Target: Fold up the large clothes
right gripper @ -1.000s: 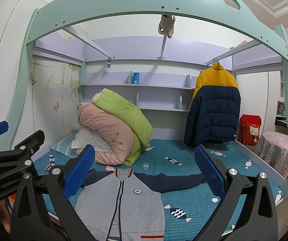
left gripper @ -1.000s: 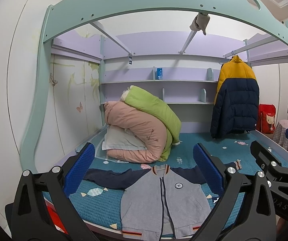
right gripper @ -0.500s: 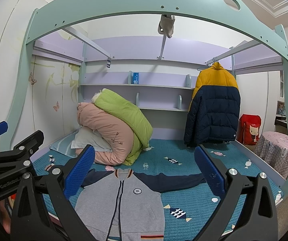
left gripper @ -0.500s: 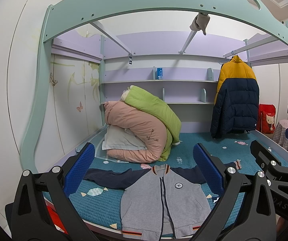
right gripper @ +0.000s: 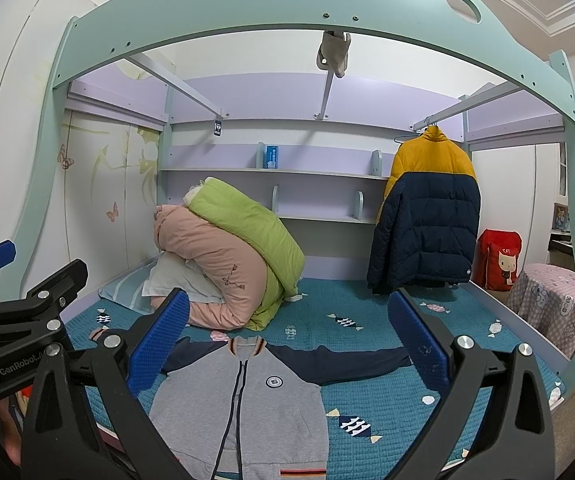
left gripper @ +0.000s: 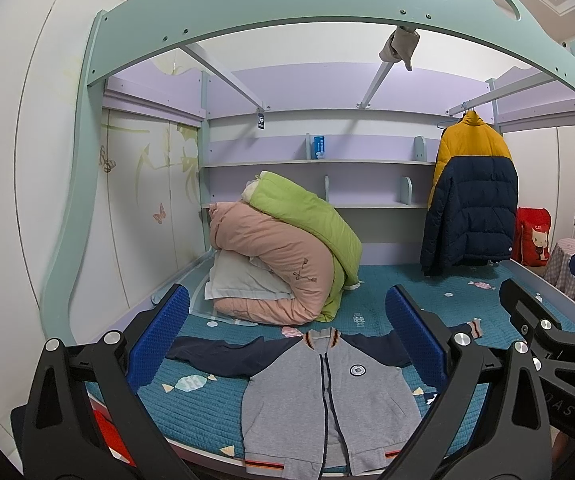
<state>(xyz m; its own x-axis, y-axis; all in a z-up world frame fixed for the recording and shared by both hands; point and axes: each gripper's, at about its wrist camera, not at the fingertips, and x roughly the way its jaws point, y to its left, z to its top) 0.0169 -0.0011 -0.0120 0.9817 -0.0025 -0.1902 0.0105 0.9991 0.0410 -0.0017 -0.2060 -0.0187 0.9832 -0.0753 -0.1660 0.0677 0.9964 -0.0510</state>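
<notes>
Both grippers hang released above the near edge of the bed point(left gripper: 427, 292), the left gripper point(left gripper: 287, 340) and right gripper point(right gripper: 287, 340) each with blue pads spread wide and grasping nothing. The grey jacket point(left gripper: 327, 404) lies flat just ahead of them, navy sleeves outstretched. Beyond it rests a heap of pink and green quilts point(left gripper: 287, 248); farther right hangs a yellow-and-navy puffer coat point(right gripper: 427, 216).

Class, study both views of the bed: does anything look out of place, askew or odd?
One thing: a grey cloth bundle hangs from the teal arched bed frame, an odd spot. The pink and green quilts are heaped unevenly on a pillow. The grey zip jacket with navy sleeves lies flat, sleeves spread, unfolded.
</notes>
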